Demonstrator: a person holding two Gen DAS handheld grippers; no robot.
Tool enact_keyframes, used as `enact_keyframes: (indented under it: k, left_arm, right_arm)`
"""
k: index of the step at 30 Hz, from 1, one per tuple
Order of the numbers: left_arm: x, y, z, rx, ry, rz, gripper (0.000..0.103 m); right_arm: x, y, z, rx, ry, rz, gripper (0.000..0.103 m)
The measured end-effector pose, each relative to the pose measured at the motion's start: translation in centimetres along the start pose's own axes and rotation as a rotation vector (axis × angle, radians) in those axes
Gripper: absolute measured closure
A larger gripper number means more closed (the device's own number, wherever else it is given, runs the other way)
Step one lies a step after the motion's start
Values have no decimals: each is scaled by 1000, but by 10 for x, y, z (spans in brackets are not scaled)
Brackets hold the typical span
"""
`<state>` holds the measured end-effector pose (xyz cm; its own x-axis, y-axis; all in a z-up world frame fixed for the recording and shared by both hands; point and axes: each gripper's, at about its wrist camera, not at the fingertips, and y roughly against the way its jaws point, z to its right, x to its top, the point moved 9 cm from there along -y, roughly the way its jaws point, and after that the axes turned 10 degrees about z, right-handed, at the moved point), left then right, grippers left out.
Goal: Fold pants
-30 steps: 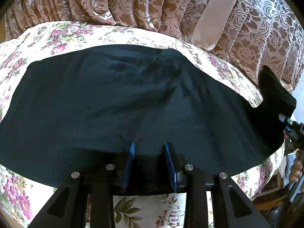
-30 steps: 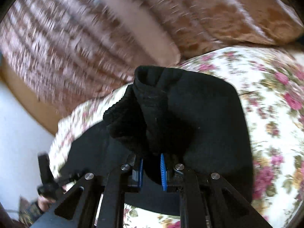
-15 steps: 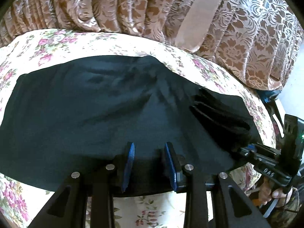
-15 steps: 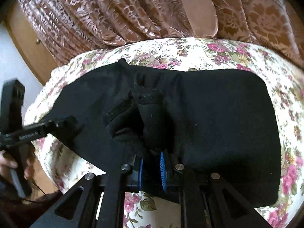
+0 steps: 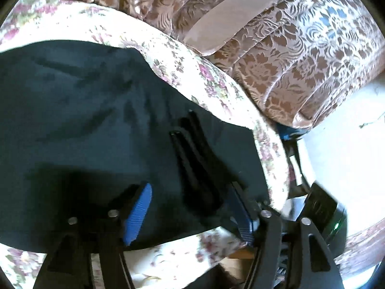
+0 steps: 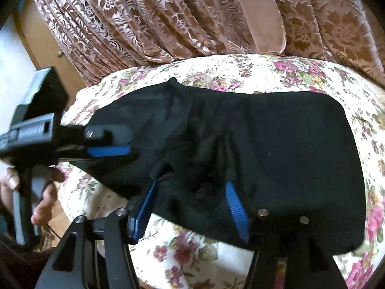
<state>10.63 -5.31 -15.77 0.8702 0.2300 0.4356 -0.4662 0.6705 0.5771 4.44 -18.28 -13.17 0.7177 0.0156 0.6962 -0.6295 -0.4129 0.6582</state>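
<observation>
Floral bedding (image 6: 252, 72) in cream and pink covers the surface, with brown patterned curtains (image 6: 144, 19) hanging behind it. Across this bedding the black pants (image 6: 288, 144) lie spread and already doubled, a rumpled ridge of cloth with a ribbed edge sitting on top near the front. From the left wrist view the same pants (image 5: 84, 120) fill most of the cover, with the ribbed band running up between the two blue pads. The left gripper (image 5: 190, 214) has its fingers spread wide, holding nothing, the pants beneath and between them. The right gripper (image 6: 192, 207) is likewise spread wide, its blue pads either side of the bunched fold and gripping nothing. I judge that a fold has just been laid down and let go, so the step in hand is the release between folds. The next move probably calls for smoothing the bunched ridge flat, then taking a fresh hold on one end of the pants to bring it over the other, with both layers caught so the stack does not slip. No containers show in either view.
</observation>
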Motion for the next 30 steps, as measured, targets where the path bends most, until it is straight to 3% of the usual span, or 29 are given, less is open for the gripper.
enact_keyframes:
  k: [6, 11, 13, 17, 18, 19, 20, 22, 25, 30]
  left_arm:
    - [1, -20, 12, -46, 58, -30, 18]
    - [-5, -37, 20, -71, 81, -72, 20]
    - [-7, -45, 21, -52, 74, -88, 31]
    - [-14, -58, 20, -32, 66, -140, 43]
    - [-16, -62, 19, -20, 61, -153, 50]
    - [-17, -65, 20, -18, 55, -159, 65]
    - [-18, -66, 22, -22, 39, -163, 74]
    - [-14, -63, 31, -29, -9, -128, 82]
    - [-4, -51, 51, -86, -45, -86, 83]
    - [22, -33, 92, -169, -101, -33, 84]
  right_arm:
    - [-7, 36, 24, -14, -92, 33, 40]
    - [-23, 72, 61, -108, -188, 60, 38]
    - [-29, 83, 73, -150, -213, 71, 38]
    - [-44, 102, 110, -249, -301, 84, 38]
    - [-46, 103, 115, -266, -311, 83, 38]
    - [-50, 104, 123, -285, -332, 81, 38]
    - [-55, 104, 131, -298, -363, 80, 38]
    - [-58, 103, 139, -324, -384, 81, 38]
    - [-58, 102, 148, -348, -410, 96, 38]
    - [-47, 95, 152, -307, -476, 130, 38]
